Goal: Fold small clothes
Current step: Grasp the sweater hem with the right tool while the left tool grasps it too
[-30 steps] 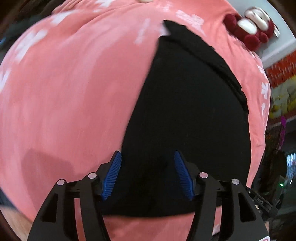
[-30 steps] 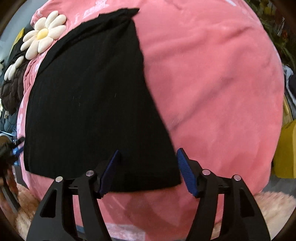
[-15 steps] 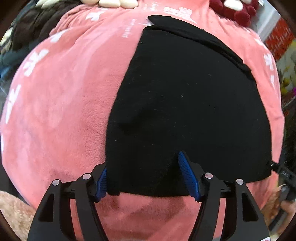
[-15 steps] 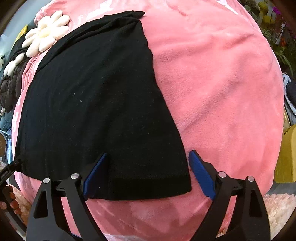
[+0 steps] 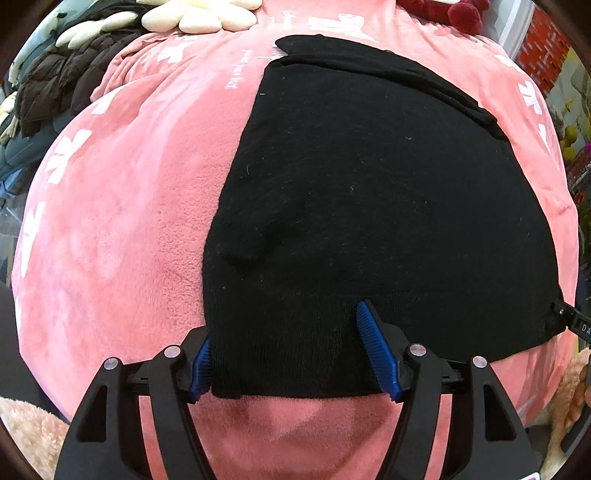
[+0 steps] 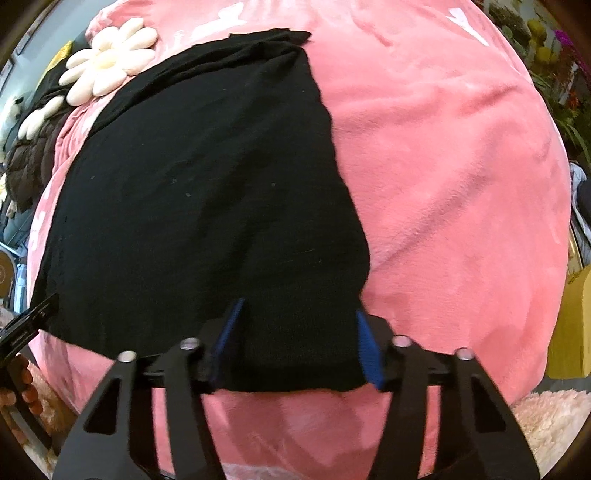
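Note:
A black knit garment point(image 5: 369, 192) lies spread flat on a pink plush blanket point(image 5: 122, 221); it also shows in the right wrist view point(image 6: 207, 192). My left gripper point(image 5: 284, 343) is open, its blue pads straddling the garment's near left corner at the hem. My right gripper point(image 6: 295, 339) is open, its pads straddling the near right corner at the hem. The cloth lies between the pads of each gripper, unpinched. The far edge of the garment is bunched in folds.
The pink blanket point(image 6: 443, 184) covers a rounded surface. White flower-shaped cushions point(image 6: 110, 66) and a dark brown quilted item point(image 5: 55, 85) lie at the far left. A red plush item point(image 5: 461, 11) sits at the far edge. A yellow object point(image 6: 572, 325) stands at the right.
Both grippers have moved down and in to the garment's near hem, so each pair of pads now straddles a corner. The right gripper's pads have narrowed somewhat.

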{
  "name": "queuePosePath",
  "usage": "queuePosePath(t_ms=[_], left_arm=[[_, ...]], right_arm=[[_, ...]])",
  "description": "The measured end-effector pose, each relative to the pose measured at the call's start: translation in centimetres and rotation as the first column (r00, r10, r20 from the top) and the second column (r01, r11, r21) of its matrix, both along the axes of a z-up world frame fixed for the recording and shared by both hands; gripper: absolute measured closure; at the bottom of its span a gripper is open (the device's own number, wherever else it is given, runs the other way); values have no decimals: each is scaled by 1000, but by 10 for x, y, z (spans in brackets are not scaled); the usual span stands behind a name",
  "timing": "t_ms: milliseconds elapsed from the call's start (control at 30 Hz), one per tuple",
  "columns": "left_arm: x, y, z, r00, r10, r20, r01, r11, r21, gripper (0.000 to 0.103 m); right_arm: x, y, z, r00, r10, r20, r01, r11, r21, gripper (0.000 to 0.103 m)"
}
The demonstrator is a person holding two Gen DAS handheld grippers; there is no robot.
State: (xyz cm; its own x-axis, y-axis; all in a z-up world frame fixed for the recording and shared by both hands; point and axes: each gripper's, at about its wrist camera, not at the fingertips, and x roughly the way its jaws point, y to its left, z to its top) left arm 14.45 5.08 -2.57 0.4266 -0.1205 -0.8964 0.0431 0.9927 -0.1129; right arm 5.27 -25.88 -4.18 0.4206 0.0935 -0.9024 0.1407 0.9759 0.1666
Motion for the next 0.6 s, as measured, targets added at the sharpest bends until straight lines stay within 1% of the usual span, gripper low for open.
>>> queuePosePath(t_ms=[33,67,100,133,167,200,233,300,333,400,500,533,600], left_arm=[[0,1,1,1000,-5,-2,5,1000,-19,48],[0,1,2,1000,-11,-1,11,999,-39,53],[-1,3,4,1000,-18,-3,18,998,-64,69],[-1,6,6,1000,-27,-7,26,994,-106,94],[-1,8,7,999,-33,-10,32,990,-137,96],[-3,10,10,999,-37,-9,35,986,-160,96],[-5,11,14,999,-44,3,43,985,-165,96],[-12,11,28,997,-69,35,74,986,-149,96],[-16,12,35,996,-81,49,87,984,-156,96],[-22,18,44,995,-77,65,88,980,-178,95],[-24,32,36,999,-28,25,33,970,-240,93],[-21,36,30,1000,-3,-8,1,967,-256,92],[-20,42,24,998,45,-35,-52,964,-259,90]], right_arm=[[-1,0,1,1000,5,4,-5,1000,12,73],[-1,-1,2,1000,8,6,-8,999,31,80],[-2,-1,3,1000,8,9,-8,999,51,89],[-3,-2,4,1000,6,12,-7,998,60,92],[-4,-4,6,1000,3,18,-4,998,70,93],[-6,-6,9,1000,-3,29,1,997,75,93],[-9,-8,15,999,-10,43,6,997,82,93],[-14,-14,26,998,-29,61,23,994,103,93],[-20,-19,31,997,-41,66,33,992,124,93],[-24,-22,33,998,-45,54,38,992,123,94],[-18,-19,22,999,-43,7,42,991,129,94],[-14,-20,17,999,-41,-13,42,990,135,93],[-13,-21,13,998,-58,-31,61,991,118,88]])
